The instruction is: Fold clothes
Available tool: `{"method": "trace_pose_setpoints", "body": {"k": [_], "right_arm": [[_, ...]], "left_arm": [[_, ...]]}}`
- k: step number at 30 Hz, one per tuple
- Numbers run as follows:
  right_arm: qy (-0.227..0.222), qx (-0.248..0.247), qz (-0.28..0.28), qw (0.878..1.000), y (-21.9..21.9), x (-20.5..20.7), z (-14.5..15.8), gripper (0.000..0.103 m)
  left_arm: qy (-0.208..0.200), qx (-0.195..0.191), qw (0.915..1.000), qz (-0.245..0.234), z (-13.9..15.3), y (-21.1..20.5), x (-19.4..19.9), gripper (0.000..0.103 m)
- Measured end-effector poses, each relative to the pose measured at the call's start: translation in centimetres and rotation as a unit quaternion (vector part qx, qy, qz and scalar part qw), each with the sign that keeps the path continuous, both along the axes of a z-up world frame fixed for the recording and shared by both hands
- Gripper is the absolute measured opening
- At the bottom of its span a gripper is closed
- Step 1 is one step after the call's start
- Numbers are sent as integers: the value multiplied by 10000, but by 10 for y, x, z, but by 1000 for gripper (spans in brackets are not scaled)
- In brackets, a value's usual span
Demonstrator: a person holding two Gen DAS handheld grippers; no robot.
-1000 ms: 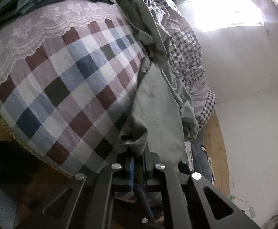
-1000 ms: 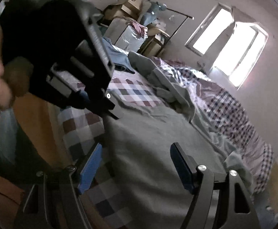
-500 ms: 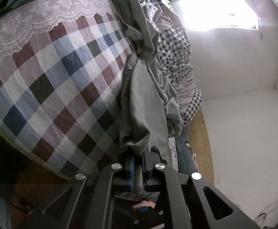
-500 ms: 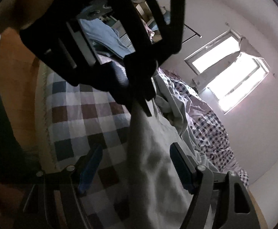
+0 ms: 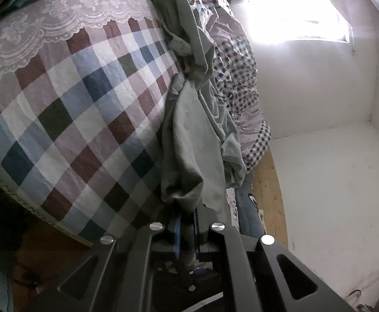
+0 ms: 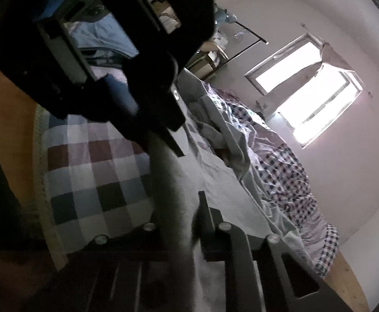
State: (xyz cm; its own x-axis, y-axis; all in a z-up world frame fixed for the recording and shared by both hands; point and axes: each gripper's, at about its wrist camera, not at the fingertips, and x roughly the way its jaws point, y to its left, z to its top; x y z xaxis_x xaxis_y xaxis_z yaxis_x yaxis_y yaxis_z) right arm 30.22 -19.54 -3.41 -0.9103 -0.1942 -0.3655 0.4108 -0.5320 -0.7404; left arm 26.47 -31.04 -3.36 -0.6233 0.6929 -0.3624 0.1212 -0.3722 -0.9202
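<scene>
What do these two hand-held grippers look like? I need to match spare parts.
Both share one design. The left hand-held gripper is a matte black frame with triangular cut-outs, round silver bolt heads and thin blue pads on its fingers. The right hand-held gripper shows the same black frame and silver bolts; its pads are hidden by grey cloth. No cables or sleeves are visible.

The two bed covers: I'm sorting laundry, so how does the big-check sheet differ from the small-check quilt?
The sheet has large blue, brown and white squares and lies smooth, with a lace border; the quilt has tiny dark checks and lies rumpled. The sheet is nearer the left gripper; the quilt is nearer the window. The green garment lies between them.
</scene>
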Motion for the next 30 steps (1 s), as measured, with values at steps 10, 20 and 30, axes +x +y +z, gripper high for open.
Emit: {"method": "trace_pose_setpoints", "body": {"k": [10,20,30], "right_arm": [[-199,-349,-28,9992,5,-10,19,11],[-351,-457,100,9983,5,-9,21,11],[-174,-481,84,9987,2,-2,24,11]], "left_arm": [[233,187,9995,-127,0,12,-2,63],[334,141,9993,-95,-3,18,-33,63],[345,51,9992,-216,-8,34,-61,63]]}}
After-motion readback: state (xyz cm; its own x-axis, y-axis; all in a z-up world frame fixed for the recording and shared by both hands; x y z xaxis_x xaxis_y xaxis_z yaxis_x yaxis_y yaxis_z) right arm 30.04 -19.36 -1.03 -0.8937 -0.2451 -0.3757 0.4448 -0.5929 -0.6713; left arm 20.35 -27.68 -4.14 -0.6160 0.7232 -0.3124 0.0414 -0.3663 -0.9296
